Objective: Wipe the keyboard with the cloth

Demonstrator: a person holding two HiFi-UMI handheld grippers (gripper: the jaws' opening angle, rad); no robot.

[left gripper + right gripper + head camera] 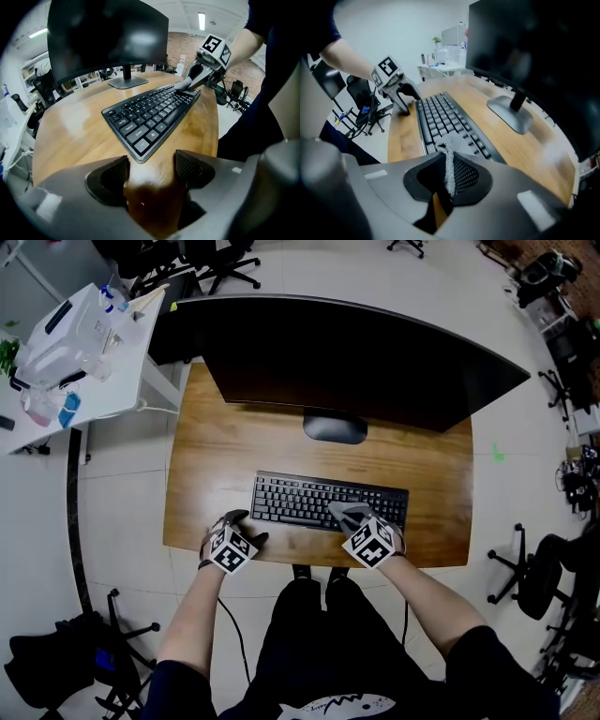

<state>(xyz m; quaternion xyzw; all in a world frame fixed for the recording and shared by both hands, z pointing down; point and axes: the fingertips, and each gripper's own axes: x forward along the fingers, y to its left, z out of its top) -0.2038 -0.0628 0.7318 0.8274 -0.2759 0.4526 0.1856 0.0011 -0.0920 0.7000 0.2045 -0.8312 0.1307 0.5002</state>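
the right gripper (449,176) is pressed together on a fold of the small grey knitted cloth (449,159). it pinches the cloth so that the loose end lies on the keys toward the right end of the flat black keyboard (330,502). held like this, tilted steeply down, the cloth can be dragged along the key rows, so the wiping looks to be under way.

the left gripper (151,171) stands spread with only bare wood between its pads. its tips are at the brown wooden surface (211,456), just beside the keyboard's near left corner. it is probably parked clear of the wiping path yet close enough to steady the board.

the keyboard lies square in front of the wide black monitor (356,362).

the key legends are too blurred to read. the gripper cubes bear only black-and-white square markers, and no brand shows.
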